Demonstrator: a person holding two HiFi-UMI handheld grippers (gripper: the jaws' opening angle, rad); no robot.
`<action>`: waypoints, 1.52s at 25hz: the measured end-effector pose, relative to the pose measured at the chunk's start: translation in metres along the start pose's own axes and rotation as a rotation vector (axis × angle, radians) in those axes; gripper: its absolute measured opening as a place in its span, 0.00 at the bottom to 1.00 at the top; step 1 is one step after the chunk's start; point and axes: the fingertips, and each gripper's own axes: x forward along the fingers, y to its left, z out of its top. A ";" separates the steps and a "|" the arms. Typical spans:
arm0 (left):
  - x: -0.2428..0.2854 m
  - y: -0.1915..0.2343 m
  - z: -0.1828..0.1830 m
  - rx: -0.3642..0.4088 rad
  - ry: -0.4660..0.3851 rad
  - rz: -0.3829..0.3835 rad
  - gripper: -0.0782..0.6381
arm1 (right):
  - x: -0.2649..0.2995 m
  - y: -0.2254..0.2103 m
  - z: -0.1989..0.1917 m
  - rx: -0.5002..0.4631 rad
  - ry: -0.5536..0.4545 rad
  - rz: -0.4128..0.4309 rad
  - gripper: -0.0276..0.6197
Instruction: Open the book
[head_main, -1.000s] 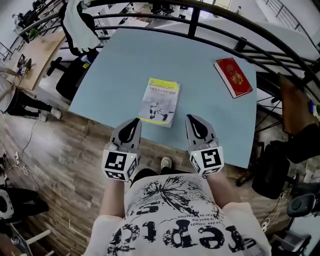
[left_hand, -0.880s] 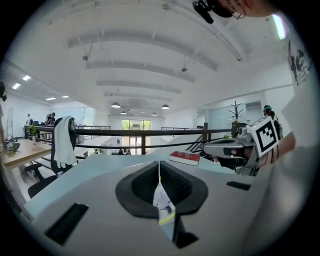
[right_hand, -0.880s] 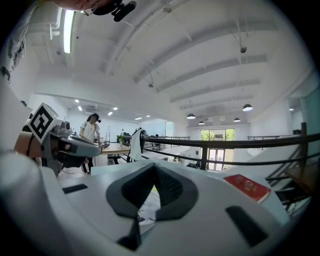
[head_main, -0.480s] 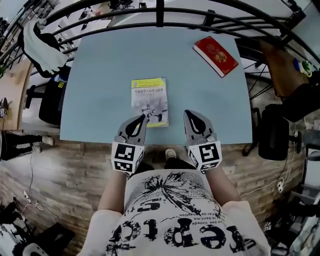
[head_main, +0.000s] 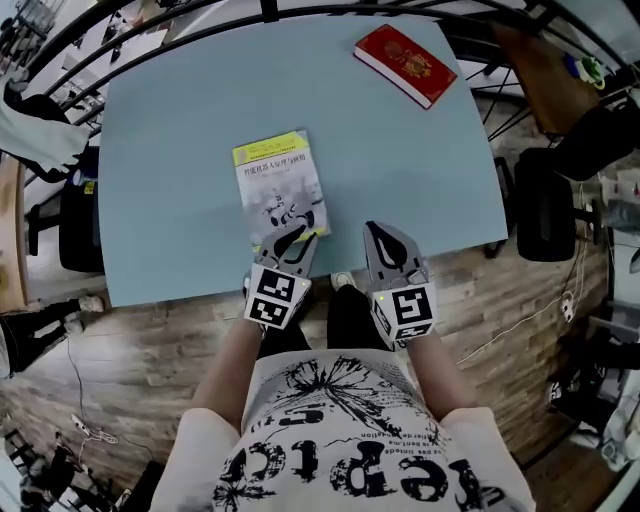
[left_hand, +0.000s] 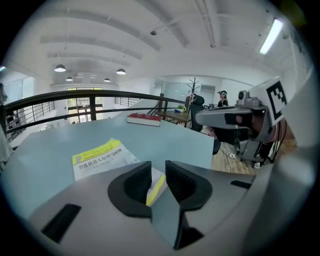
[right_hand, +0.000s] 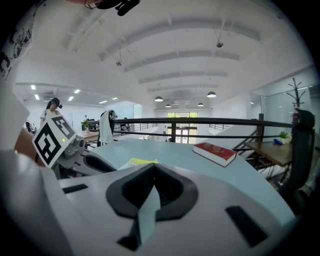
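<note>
Astride book (left_hand: 97, 157) corner: L fingers (left_hand: 136, 183) part-open, just opening.

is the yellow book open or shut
Shut: the yellow book lies flat on the table, front cover up, no inside pages showing.

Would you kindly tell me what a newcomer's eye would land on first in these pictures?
The yellow-and-white book lies closed near the front of the pale blue table, and a red book sits at its far right corner. The left claw is at the first book's near edge; its jaws have just been opening, with that book's corner showing in the gap. The right claw is shut beside it.
</note>
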 end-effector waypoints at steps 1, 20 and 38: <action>0.007 -0.003 -0.007 0.008 0.021 -0.013 0.25 | 0.000 -0.001 -0.005 0.012 0.009 -0.013 0.06; 0.069 -0.004 -0.049 0.057 0.170 0.053 0.16 | 0.000 -0.023 -0.020 0.072 0.020 -0.058 0.06; -0.040 0.054 0.009 -0.076 -0.074 0.195 0.14 | 0.005 0.017 0.036 -0.019 -0.074 0.039 0.06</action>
